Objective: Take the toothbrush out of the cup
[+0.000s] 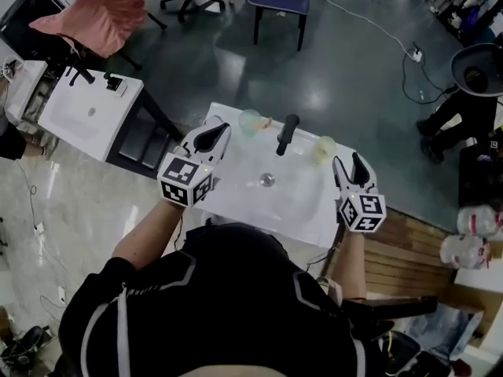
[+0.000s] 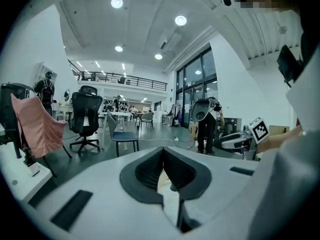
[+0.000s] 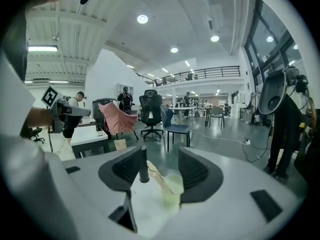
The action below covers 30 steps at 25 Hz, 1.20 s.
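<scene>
Toothbrush [image 3: 159, 175] leans in green cup [image 3: 174, 190] just ahead of right claw [image 3: 159, 155], jaws wide apart, holding nothing. Left claw [image 2: 162, 151] closed, empty. Grasp, lift-out seemingly remain.

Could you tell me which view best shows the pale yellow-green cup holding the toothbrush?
The right gripper view: the pale yellow-green translucent cup sits close and central, the beige toothbrush leaning out of it. The head view shows it only small, at the white basin's right; the left gripper view doesn't clearly show it.
</scene>
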### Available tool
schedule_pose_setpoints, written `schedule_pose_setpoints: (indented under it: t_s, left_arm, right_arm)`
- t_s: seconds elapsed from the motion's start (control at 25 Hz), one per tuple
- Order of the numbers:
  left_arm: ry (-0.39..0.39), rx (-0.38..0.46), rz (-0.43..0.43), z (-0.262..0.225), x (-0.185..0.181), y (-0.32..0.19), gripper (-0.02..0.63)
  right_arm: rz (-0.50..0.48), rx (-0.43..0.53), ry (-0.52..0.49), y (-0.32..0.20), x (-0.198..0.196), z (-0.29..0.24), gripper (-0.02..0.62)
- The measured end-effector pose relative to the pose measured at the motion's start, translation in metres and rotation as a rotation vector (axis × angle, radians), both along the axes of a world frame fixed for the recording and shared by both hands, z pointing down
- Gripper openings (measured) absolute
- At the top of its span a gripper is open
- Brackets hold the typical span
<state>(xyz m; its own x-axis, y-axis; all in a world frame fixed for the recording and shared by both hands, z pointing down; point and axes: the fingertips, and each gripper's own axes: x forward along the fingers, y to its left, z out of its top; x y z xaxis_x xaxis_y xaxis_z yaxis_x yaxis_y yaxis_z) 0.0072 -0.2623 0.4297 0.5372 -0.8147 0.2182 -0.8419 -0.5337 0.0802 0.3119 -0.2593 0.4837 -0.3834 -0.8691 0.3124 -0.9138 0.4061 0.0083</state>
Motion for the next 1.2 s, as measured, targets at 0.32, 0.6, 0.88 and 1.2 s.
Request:
schedule_pose_setpoints:
  t_s: [0.32, 0.6, 0.88, 1.2]
  left_arm:
    - [-0.005, -0.061, -0.085, 0.024, -0.001, 0.011, 0.005]
    - [-0.023, -0.097, -0.150, 0.039, -0.002, 0.029, 0.005]
    - [-0.059, -0.115, -0.212, 0.042, -0.008, 0.050, 0.005]
    - [-0.065, -0.117, -0.296, 0.040, -0.015, 0.072, 0.005]
  right_arm:
    - [-0.089, -0.079, 0.048, -0.011, 0.002, 0.053, 0.272]
    - [-0.165, -0.135, 0.092, -0.018, -0.007, 0.101, 0.282]
    - [-0.161, -0.116, 0.121, -0.042, -0.010, 0.128, 0.274]
    - [-0.197, -0.085, 0.125, -0.060, -0.017, 0.135, 0.193]
